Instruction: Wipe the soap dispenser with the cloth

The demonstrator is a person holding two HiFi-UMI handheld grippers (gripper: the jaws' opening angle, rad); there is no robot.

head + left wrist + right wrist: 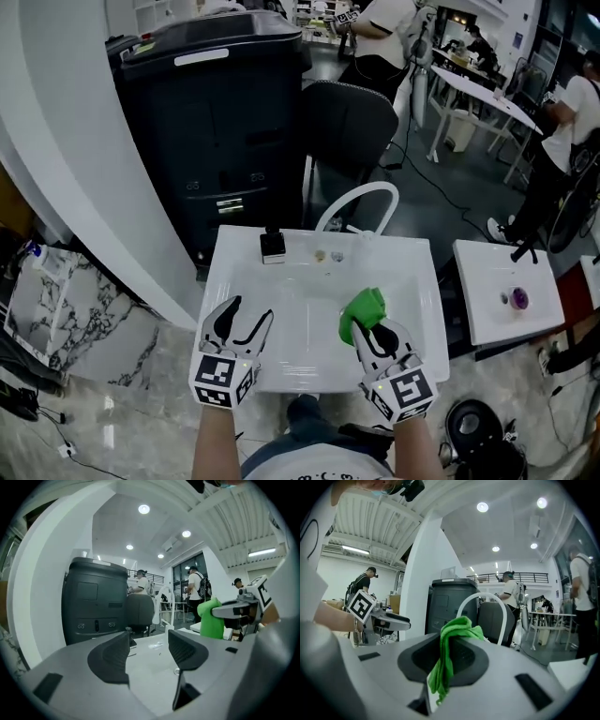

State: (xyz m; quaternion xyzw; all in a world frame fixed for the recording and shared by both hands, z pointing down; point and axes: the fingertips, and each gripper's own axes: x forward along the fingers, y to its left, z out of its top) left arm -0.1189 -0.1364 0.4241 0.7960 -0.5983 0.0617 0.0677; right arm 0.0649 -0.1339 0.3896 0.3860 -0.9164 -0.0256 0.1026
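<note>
Currently holding the cloth at the sink, dispenser untouched

We are holding both grippers low over the near edge of the white sink (417, 281), both pointing toward its rear rim. The right gripper (372, 328) is clamping the green cloth (362, 309). Its jaws are pressing together on a pinched fold, with a bunch sticking out past the tips and a thin tail hanging down between the pads. The cloth's long axis is running along the jaws, toward the white arched faucet (361, 195), and the cloth is lying over the right part of the basin. The left gripper (248, 316) is standing with its jaws apart and nothing between them; through the gap we are seeing only bare basin. We are taking the small black-topped item on the rear-left rim for the soap dispenser (273, 246). It is standing upright, long axis vertical, near the left gripper's line and well apart from the cloth. Which way its spout is facing we cannot tell.
</note>
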